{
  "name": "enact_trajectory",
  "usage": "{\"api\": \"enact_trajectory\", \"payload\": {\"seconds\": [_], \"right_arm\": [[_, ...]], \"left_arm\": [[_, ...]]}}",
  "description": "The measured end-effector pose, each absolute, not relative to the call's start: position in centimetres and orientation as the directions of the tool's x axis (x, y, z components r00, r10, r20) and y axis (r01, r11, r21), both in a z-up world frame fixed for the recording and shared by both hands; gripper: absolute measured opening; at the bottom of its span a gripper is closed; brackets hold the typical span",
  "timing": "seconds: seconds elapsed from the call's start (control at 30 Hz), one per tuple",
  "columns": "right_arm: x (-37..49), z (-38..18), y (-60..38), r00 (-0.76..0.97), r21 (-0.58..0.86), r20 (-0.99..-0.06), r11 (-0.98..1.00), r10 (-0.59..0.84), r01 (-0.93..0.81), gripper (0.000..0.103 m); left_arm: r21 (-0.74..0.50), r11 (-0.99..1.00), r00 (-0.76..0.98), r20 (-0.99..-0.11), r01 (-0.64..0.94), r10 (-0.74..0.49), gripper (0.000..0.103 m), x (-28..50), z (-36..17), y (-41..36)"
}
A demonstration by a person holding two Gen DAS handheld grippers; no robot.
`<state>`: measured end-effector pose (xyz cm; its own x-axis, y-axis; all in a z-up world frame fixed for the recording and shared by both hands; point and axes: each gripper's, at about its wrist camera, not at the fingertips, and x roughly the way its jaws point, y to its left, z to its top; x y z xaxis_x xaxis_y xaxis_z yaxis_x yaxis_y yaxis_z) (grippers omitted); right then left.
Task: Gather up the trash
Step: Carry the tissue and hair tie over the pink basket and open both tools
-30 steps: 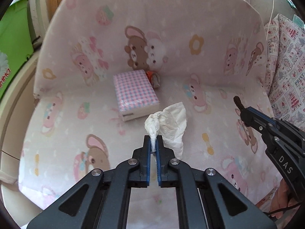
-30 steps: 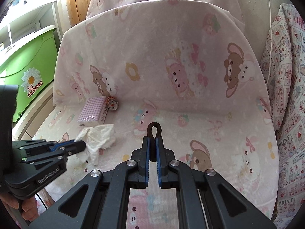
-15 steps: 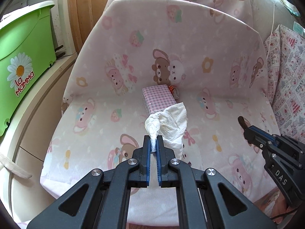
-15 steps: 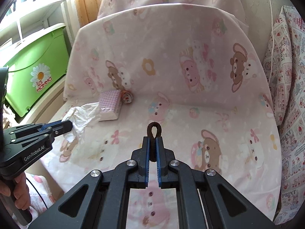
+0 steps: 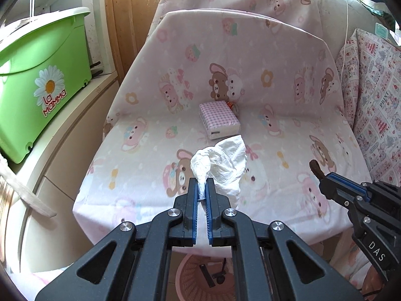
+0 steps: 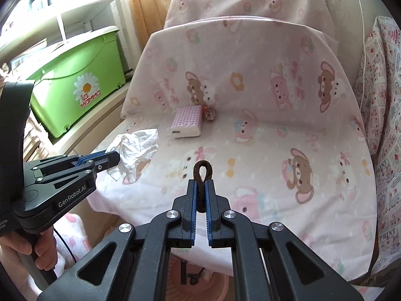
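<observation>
Left gripper (image 5: pixel 202 184) was pinched on a crumpled white tissue (image 5: pixel 220 165), held in the air above the front of the seat; most of the tissue hung loose to the right of the jaws. Right gripper (image 6: pixel 201 184) was clamped on a dark brown hair tie (image 6: pixel 202 173), its loop sticking up past the fingertips.

Both were held over a chair (image 5: pixel 250 75) draped in pink cloth with a bear-and-bunny print. Nothing stood between the grippers and the seat. A pink-checked tissue pack (image 5: pixel 218 119) lay at the back of the seat, with a small reddish wrapper (image 5: pixel 233 106) just beside it against the backrest, too small to identify.

A pink woven basket (image 5: pixel 198 271) sat on the floor below the seat's front edge, mostly hidden by the gripper bodies, with dark items inside.

A green bin (image 5: pixel 37 80) on the ledge to the left had a daisy and "La Mamma" on it. Gripper bodies read "GenRobot.AI" (left) and "DAS" (right). The patterned fabric (image 6: pixel 386 150) on the right had "PRINT" on it. A hand (image 6: pixel 30 248) gripped the left handle.
</observation>
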<state>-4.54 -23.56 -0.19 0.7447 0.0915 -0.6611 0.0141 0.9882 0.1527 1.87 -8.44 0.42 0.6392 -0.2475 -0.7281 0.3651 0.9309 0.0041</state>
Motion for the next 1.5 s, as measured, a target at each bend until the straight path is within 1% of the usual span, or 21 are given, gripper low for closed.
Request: {"api": "enact_trajectory", "payload": {"seconds": [0.13, 0.2, 0.27, 0.37, 0.43, 0.5, 0.57, 0.6, 0.67, 0.73, 0.8, 1.0, 1.1, 1.13, 1.23, 1.37, 1.5], "right_arm": [[-5.8, -0.1, -22.4, 0.728, 0.161, -0.676, 0.987, 0.113, -0.003, 0.007], [-6.6, 0.3, -21.9, 0.734, 0.169, -0.668, 0.986, 0.122, -0.01, 0.007], [-7.3, 0.5, -21.6, 0.736, 0.189, -0.663, 0.982, 0.141, -0.018, 0.007], [-8.3, 0.2, -21.3, 0.727, 0.224, -0.665, 0.974, 0.173, -0.027, 0.007], [-8.8, -0.5, -21.0, 0.708, 0.227, -0.683, 0.973, 0.181, -0.03, 0.007], [-9.1, -1.3, -20.5, 0.686, 0.221, -0.705, 0.975, 0.179, -0.027, 0.007], [-9.2, -2.2, -20.1, 0.663, 0.217, -0.726, 0.976, 0.184, -0.032, 0.007], [-9.2, -2.6, -19.8, 0.65, 0.203, -0.74, 0.979, 0.171, -0.027, 0.007], [-9.1, -3.2, -19.3, 0.622, 0.147, -0.773, 0.989, 0.121, -0.009, 0.007], [-9.1, -3.6, -19.4, 0.611, 0.167, -0.779, 0.986, 0.142, -0.016, 0.007], [-8.9, -4.4, -19.3, 0.576, 0.206, -0.795, 0.978, 0.189, -0.036, 0.007], [-8.6, -6.7, -18.5, 0.503, 0.206, -0.84, 0.977, 0.202, -0.049, 0.007], [-8.4, -8.0, -18.2, 0.466, 0.2, -0.861, 0.978, 0.203, -0.057, 0.007], [-8.3, -8.4, -18.0, 0.458, 0.194, -0.867, 0.979, 0.197, -0.055, 0.007], [-8.2, -9.8, -17.7, 0.417, 0.195, -0.887, 0.98, 0.197, -0.049, 0.007], [-8.1, -10.8, -17.3, 0.393, 0.203, -0.896, 0.978, 0.207, -0.053, 0.007], [-7.2, -13.2, -16.8, 0.344, 0.169, -0.924, 0.985, 0.168, -0.027, 0.007]], "left_arm": [[-0.008, 0.94, 0.619, -0.75, 0.34, -0.231, 0.005, 0.4, 0.4, -7.3], [-0.056, 0.94, 0.607, -0.75, 0.338, -0.263, 0.005, -0.7, 0.5, -6.4], [-0.066, 0.941, 0.606, -0.749, 0.333, -0.267, 0.005, -1.8, 0.4, -5.7], [-0.027, 0.94, 0.617, -0.748, 0.339, -0.244, 0.005, -3.2, 0.0, -5.3], [-0.002, 0.938, 0.61, -0.759, 0.346, -0.227, 0.005, -3.7, -0.7, -5.2], [0.005, 0.937, 0.577, -0.789, 0.35, -0.212, 0.006, -3.6, -1.7, -5.3], [0.033, 0.942, 0.535, -0.83, 0.333, -0.16, 0.006, -3.1, -3.1, -5.5], [0.024, 0.946, 0.511, -0.846, 0.322, -0.152, 0.006, -3.0, -3.8, -5.3], [-0.042, 0.944, 0.443, -0.876, 0.327, -0.192, 0.006, -2.7, -4.8, -4.9], [-0.076, 0.941, 0.409, -0.887, 0.33, -0.215, 0.006, -2.8, -5.3, -4.7], [-0.062, 0.943, 0.39, -0.9, 0.327, -0.195, 0.006, -2.8, -5.9, -4.8], [-0.12, 0.947, 0.262, -0.944, 0.298, -0.202, 0.006, -2.2, -8.6, -4.4], [-0.183, 0.941, 0.19, -0.951, 0.283, -0.242, 0.006, -1.8, -10.0, -4.3], [-0.181, 0.944, 0.177, -0.956, 0.274, -0.235, 0.006, -1.8, -10.6, -4.3], [-0.123, 0.954, 0.166, -0.971, 0.275, -0.173, 0.006, -1.6, -12.1, -4.6], [-0.1, 0.959, 0.124, -0.983, 0.265, -0.137, 0.006, -1.2, -14.0, -4.7], [-0.074, 0.964, 0.088, -0.991, 0.256, -0.099, 0.006, -1.1, -15.9, -4.8]]}}
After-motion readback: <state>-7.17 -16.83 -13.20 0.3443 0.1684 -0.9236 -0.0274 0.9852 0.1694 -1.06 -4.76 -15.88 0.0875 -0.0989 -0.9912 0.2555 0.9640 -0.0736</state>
